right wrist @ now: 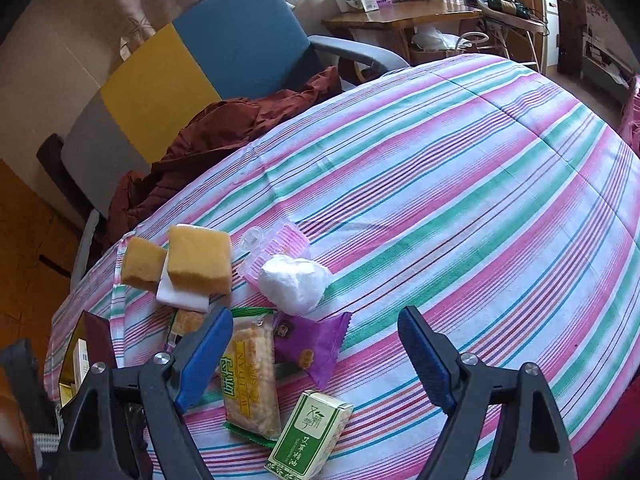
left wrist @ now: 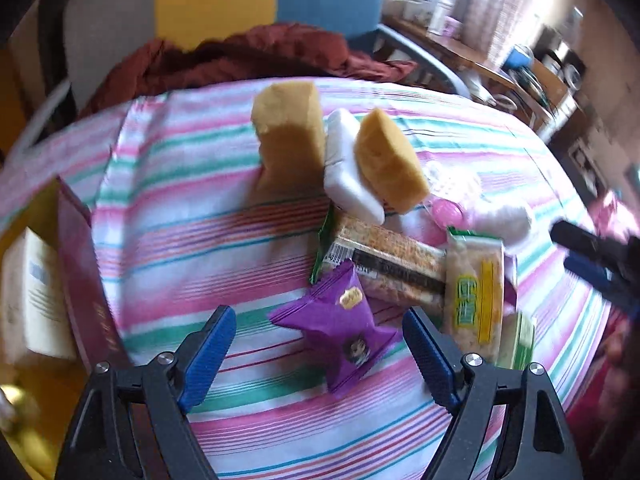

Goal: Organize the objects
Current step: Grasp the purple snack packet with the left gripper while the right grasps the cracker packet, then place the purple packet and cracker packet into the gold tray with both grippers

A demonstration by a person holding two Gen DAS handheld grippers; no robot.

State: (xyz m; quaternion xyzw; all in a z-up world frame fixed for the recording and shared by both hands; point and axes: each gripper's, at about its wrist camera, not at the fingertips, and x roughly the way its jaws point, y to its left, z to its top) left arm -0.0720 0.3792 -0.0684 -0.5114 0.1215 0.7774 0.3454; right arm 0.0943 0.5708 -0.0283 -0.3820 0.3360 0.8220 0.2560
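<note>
Purple snack packet [left wrist: 340, 332]: it lies on the striped bedcover [left wrist: 168, 216], between the blue pads of my left gripper [left wrist: 320, 354], which touch nothing.
My left gripper: jaws stand wide, nothing held, pointing steeply down over the packet.
Rice-cracker packs: one long pack with a barcode [left wrist: 384, 258] lies just beyond the purple packet; a second, with a yellow and green label [left wrist: 476, 300], lies to its right, near my right pad.
Green box [right wrist: 310, 430]: in the right wrist view it rests on the cover at the near edge, between the fingers of my right gripper [right wrist: 316, 354] and touching the labelled cracker pack [right wrist: 250, 380].
My right gripper: jaws wide apart, empty, hovering above the box and packs.
Sponges: two yellow sponges [left wrist: 290, 136] [left wrist: 390, 160] lean on a white foam block [left wrist: 348, 164], farther off on the cover.
White wad [right wrist: 296, 284]: it sits right of the sponges, against a pink plastic piece [right wrist: 276, 246].
Maroon box [left wrist: 86, 276]: at the left edge of the bed, open, with a white carton [left wrist: 34, 296] inside.
Beyond the bed: red-brown cloth [right wrist: 216, 132] heaped on a yellow and blue chair [right wrist: 192, 68].
</note>
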